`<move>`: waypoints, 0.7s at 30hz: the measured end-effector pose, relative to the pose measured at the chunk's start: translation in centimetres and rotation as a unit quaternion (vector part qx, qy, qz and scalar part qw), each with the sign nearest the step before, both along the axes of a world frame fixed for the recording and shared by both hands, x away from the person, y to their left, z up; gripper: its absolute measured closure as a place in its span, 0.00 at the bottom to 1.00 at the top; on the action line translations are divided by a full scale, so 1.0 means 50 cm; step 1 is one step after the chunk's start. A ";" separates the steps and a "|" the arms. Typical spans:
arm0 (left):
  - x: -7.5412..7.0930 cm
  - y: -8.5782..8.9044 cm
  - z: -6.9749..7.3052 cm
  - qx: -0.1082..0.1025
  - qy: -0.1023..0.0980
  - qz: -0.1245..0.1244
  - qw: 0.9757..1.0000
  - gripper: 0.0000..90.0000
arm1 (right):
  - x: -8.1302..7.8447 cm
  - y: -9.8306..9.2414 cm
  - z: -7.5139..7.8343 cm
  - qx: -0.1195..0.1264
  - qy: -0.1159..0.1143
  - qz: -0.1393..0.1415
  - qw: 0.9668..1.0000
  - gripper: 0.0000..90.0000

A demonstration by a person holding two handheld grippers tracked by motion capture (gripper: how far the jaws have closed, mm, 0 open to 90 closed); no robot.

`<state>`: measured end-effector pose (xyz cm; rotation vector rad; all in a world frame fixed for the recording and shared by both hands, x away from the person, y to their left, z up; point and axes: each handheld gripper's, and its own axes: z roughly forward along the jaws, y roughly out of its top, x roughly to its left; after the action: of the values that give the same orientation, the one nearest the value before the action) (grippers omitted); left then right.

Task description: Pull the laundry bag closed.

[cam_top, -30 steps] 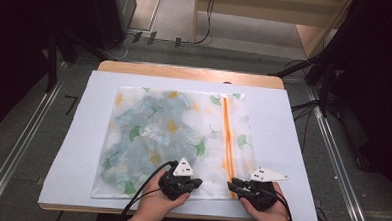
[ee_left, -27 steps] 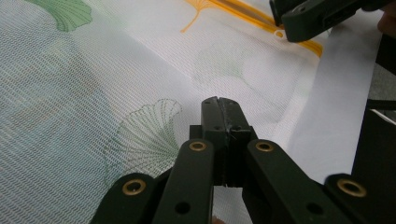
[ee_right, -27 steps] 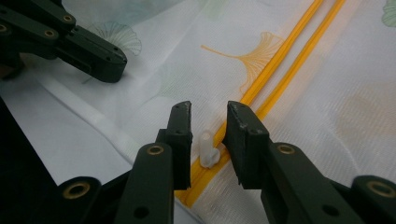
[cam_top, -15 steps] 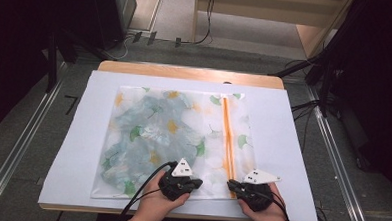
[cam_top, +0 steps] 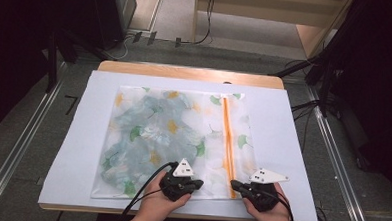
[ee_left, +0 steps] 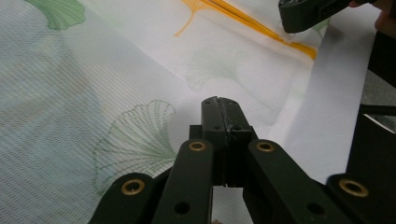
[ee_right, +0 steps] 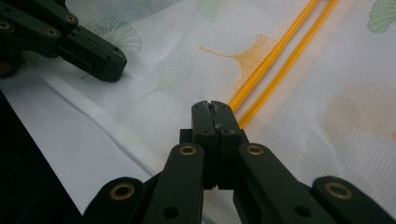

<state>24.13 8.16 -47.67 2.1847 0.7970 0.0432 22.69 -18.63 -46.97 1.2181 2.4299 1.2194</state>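
Both my left gripper [cam_top: 197,183] and right gripper [cam_top: 234,184] were pinched tight on the thin leaf-printed mesh bag [cam_top: 175,139] at the desk's near edge; uneven pulling could tear it or slip.

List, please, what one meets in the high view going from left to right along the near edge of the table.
White sheet → mesh bag with leaf print → left gripper → orange zipper → right gripper
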 end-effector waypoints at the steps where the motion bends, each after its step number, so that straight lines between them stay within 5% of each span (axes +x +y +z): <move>1: -0.003 -0.005 0.000 -0.002 0.001 -0.002 1.000 1.00 | 0.001 0.000 0.000 0.001 0.002 -0.001 1.000 1.00; 8: -0.019 -0.054 -0.005 -0.016 0.011 -0.027 0.999 0.96 | 0.004 0.003 -0.002 0.001 0.005 -0.001 1.000 1.00; 10: -0.020 -0.067 -0.005 -0.006 0.002 -0.025 1.000 0.99 | 0.005 0.004 -0.003 0.001 0.005 -0.001 1.000 1.00; 21: -0.025 -0.075 -0.005 0.009 -0.014 -0.035 0.999 1.00 | 0.020 0.008 -0.006 0.008 0.013 -0.007 1.000 1.00</move>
<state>22.88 4.42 -47.91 2.2222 0.7069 0.0466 23.67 -18.24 -47.25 1.2621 2.4306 1.2274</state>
